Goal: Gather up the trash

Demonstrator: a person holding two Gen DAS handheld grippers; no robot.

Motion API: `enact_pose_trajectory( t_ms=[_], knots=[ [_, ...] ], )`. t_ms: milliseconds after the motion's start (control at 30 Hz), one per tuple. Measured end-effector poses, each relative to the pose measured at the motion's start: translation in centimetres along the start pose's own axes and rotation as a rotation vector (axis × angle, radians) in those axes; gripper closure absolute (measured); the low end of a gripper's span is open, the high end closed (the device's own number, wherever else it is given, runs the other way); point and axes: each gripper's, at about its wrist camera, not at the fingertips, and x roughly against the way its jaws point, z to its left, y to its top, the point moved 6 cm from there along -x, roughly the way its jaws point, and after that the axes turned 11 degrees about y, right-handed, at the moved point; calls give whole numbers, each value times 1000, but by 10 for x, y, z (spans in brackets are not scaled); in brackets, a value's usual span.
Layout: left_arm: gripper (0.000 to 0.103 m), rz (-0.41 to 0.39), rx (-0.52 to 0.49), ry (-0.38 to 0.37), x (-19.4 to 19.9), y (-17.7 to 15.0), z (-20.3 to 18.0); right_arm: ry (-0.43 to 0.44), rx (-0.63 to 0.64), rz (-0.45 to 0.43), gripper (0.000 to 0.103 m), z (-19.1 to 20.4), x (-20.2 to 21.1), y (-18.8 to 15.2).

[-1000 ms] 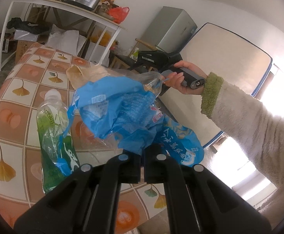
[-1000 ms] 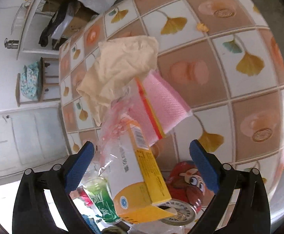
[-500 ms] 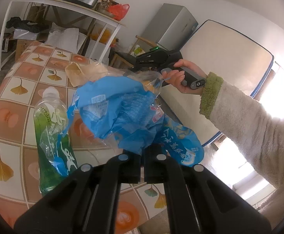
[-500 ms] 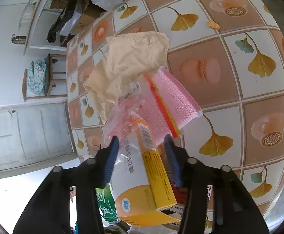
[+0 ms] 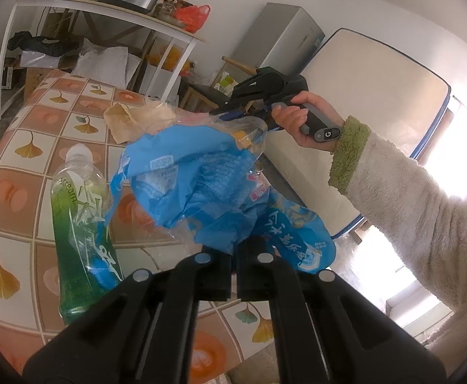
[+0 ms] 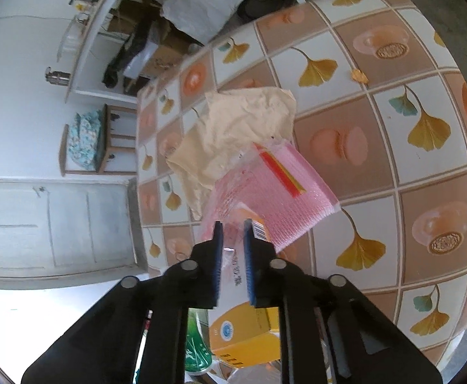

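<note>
My left gripper [image 5: 234,257] is shut on a crumpled blue plastic bag [image 5: 201,182] and holds it up above the tiled table [image 5: 19,166]. A green bottle [image 5: 79,224] shows beside the bag. My right gripper [image 6: 232,240] is shut on the clear edge of that bag, with a yellow and white carton [image 6: 243,332] just under its blue pads. It also shows in the left wrist view [image 5: 252,116], at the bag's far rim. A pink packet [image 6: 275,201] and a crumpled beige paper [image 6: 233,134] lie on the table beyond it.
The table has a ginkgo-leaf cloth [image 6: 393,128]. A white shelf table [image 5: 105,9] with a cooker and bags stands behind. A grey fridge [image 5: 281,38] and an upright mattress [image 5: 361,96] are at the right. A cardboard box [image 6: 166,57] and a white bag sit on the floor.
My right gripper's jaws have closed from wide open to shut on the bag's clear edge over the carton. The left gripper still holds the blue bag, nearly unmoved.
</note>
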Motion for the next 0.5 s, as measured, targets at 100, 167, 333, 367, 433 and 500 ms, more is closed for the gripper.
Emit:
enact_pose_trajectory(
  t_ms=[100,167,333,367,433,500],
  knots=[
    [103,-2,-4,4,0,2,2,37,7,-23,97,5,4,1],
    [103,-3,-6,8,-1,4,2,66,8,-40,98,9,6,1],
    [103,-15,-14,24,0,6,2,145,20,-76,99,23,23,0],
    [103,-17,-16,28,0,6,1,154,24,-82,99,24,27,-1],
    [103,-22,-24,34,2,7,-1,182,35,-97,99,29,40,-6],
    [103,-28,-34,40,3,8,-4,204,55,-112,99,34,54,-12]
  ],
)
